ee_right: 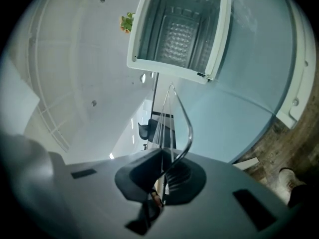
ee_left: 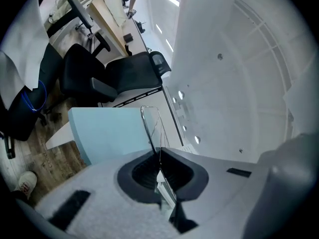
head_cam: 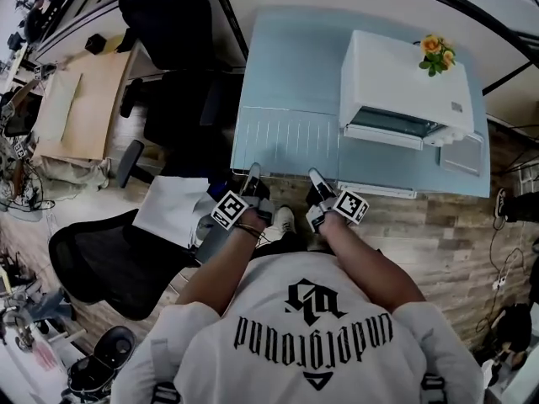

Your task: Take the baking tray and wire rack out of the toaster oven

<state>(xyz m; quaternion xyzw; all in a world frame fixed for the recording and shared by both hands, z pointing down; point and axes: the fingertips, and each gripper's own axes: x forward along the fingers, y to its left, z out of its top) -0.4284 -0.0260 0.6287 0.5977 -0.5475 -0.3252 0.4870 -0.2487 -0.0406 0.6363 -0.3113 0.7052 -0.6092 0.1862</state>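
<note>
The head view alone shows the whole layout. The person stands at the 6 o'clock edge of the pale blue table (head_cam: pixel 295 57). The white toaster oven (head_cam: pixel 396 82) is at the table's 2 o'clock part, with its door (head_cam: pixel 387 124) folded open toward the person. The wire rack (head_cam: pixel 286 141) is outside the oven, at about 8 o'clock from it, over the near left part of the table. There it appears only as faint thin lines. The left gripper (head_cam: pixel 253 175) has its near left corner and the right gripper (head_cam: pixel 317 178) its near right corner.

The two gripper views show the grasp, which the head view does not. In the left gripper view the jaws of the left gripper (ee_left: pixel 160 156) are clenched on the thin rim wire of the rack (ee_left: pixel 149 121). Black office chairs (ee_left: pixel 129 76) are at 11 o'clock. In the right gripper view the right gripper (ee_right: pixel 167 158) also pinches the rack (ee_right: pixel 182 118) at its bent corner wire. Only this view looks into the open oven (ee_right: pixel 174 29) at 12 o'clock, where a dimpled floor shows. Small flowers (ee_right: pixel 127 21) are at 11 o'clock.

In the head view the rack's long axis runs from 9 to 3 o'clock, and its thin bars point from 6 to 12 o'clock. I cannot tell if it touches the table.
</note>
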